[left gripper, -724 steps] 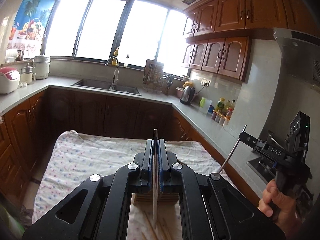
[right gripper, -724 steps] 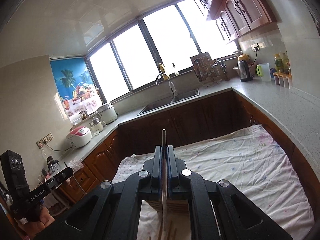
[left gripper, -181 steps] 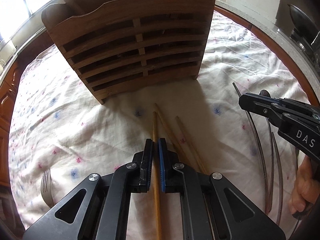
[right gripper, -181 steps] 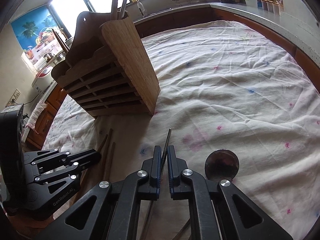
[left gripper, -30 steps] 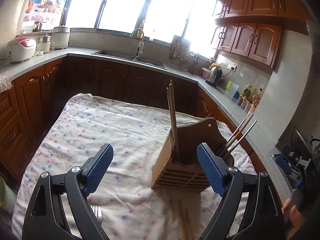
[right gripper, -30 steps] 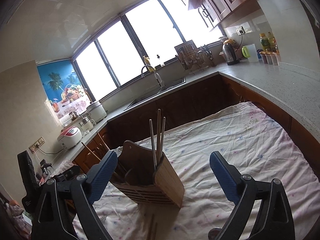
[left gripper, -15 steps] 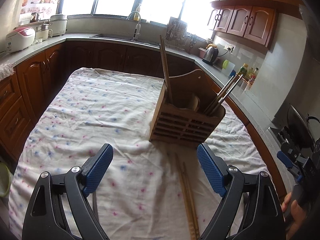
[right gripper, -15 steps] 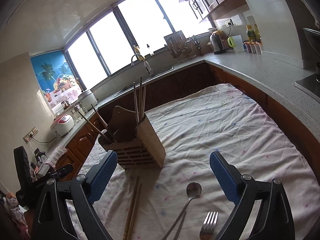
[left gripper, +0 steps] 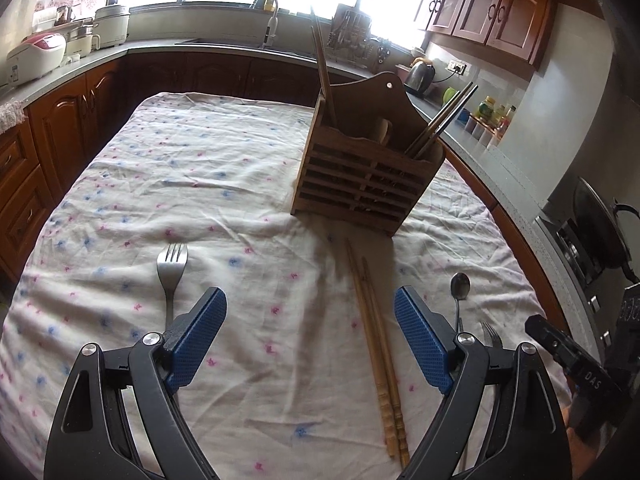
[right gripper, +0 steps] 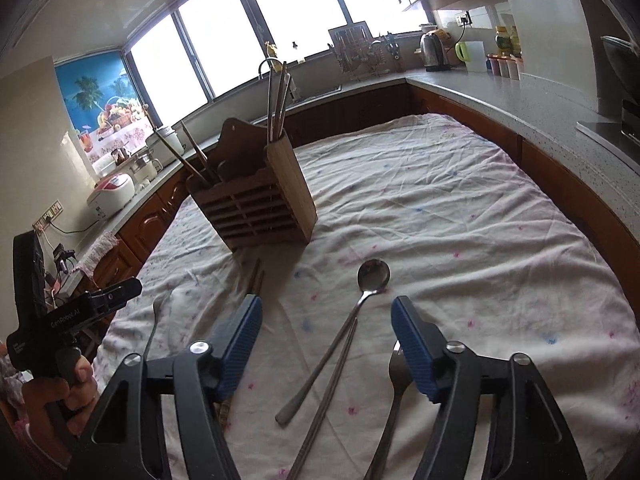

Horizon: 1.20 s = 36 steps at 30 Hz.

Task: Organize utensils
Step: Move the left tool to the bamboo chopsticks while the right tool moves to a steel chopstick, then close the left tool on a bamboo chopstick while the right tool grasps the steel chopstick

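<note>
Claws first: left claw (left gripper: pixel 310 336) spread wide over the cloth, holding nothing; right claw (right gripper: pixel 326 344) likewise spread and empty. Probably held apart and low to frame the next pick.

Just ahead of the left claw, a pair of wooden chopsticks (left gripper: pixel 376 344) lying side by side, touching, pointed toward the holder; likely the next grab on that side. To their left, a fork (left gripper: pixel 171 272) flat on the cloth, tines away from the camera. Between the right claw's pads, a spoon (right gripper: pixel 340 332) with bowl up and a metal chopstick (right gripper: pixel 328 396) alongside its handle; a second fork (right gripper: pixel 394 396) partly hidden under the right-hand pad. Laid loose and spaced, apparently so each piece can be pinched singly.

Further on, near mid-worktop (left gripper: pixel 200 168), the wooden utensil holder (left gripper: pixel 368 184), slatted front, upright on the flowered cloth. Wooden chopsticks already standing in its left compartment, metal ones leaning out of the right; sorted by kind, by the look of it. Middle compartment contents unclear. Task judged partly done, five or so pieces left.

Readable writing: "DAS" on the right tool seen from the left view, "GenRobot.AI" on the left tool body seen from the right view. Beyond, kitchen counters and windows.
</note>
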Each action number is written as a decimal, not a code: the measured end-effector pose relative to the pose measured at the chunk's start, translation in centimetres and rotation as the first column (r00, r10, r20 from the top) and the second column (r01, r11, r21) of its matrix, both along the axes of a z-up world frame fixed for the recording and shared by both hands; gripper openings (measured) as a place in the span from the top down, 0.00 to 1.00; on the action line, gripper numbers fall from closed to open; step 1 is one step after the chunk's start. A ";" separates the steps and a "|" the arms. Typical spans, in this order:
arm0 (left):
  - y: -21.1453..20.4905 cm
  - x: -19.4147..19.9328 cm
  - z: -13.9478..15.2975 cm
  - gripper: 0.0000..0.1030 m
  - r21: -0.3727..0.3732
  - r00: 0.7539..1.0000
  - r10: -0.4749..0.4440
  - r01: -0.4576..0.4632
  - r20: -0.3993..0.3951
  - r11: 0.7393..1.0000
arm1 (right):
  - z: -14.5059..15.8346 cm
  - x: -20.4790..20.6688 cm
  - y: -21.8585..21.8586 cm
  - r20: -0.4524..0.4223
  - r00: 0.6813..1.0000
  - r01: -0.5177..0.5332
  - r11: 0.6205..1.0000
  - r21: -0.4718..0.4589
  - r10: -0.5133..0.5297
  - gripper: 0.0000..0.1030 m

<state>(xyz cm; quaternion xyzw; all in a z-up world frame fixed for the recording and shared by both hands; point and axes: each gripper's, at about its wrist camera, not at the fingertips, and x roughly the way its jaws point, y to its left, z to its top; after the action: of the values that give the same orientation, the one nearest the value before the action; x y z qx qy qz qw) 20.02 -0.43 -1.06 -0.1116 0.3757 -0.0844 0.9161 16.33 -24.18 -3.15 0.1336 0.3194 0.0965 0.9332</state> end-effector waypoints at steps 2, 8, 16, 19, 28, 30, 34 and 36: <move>-0.5 0.2 -0.3 0.15 0.011 1.000 -0.011 0.011 -0.017 1.000 | -0.7 0.0 0.4 -0.024 1.000 -0.010 1.000 -0.006 0.010 0.44; -2.3 2.1 -1.6 0.32 0.048 0.994 -0.056 0.061 -0.092 0.997 | -2.8 0.9 1.3 -0.116 0.993 -0.032 0.999 -0.029 0.029 0.56; -4.8 6.5 -2.8 0.57 0.034 0.980 -0.132 0.138 -0.149 0.990 | -5.2 2.2 1.6 -0.209 0.978 -0.028 0.999 -0.042 0.019 0.70; -6.1 8.3 -3.7 0.69 0.040 0.972 -0.160 0.169 -0.171 0.985 | -5.5 2.6 1.7 -0.220 0.975 -0.028 0.998 -0.053 0.016 0.74; -8.2 9.6 -6.9 0.84 0.126 0.950 -0.208 0.242 -0.234 0.962 | -5.8 3.5 2.0 -0.241 0.970 -0.035 0.995 -0.096 0.011 0.84; -8.6 8.7 -7.0 0.86 0.163 0.945 -0.235 0.274 -0.226 0.948 | -5.8 3.6 2.2 -0.240 0.971 -0.037 0.993 -0.111 0.009 0.84; -8.5 6.1 -7.0 0.88 0.194 0.929 -0.296 0.340 -0.224 0.920 | -5.7 3.7 2.7 -0.240 0.971 -0.054 0.987 -0.151 0.016 0.88; -8.1 5.2 -6.9 0.88 0.181 0.918 -0.317 0.363 -0.236 0.914 | -5.7 3.5 2.7 -0.247 0.969 -0.070 0.984 -0.162 0.029 0.90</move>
<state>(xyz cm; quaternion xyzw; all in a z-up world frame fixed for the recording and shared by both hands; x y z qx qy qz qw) 25.21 -8.51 -7.95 0.0505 0.4875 -0.1890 0.8509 19.79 -21.45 -8.83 0.0563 0.4417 0.0752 0.8922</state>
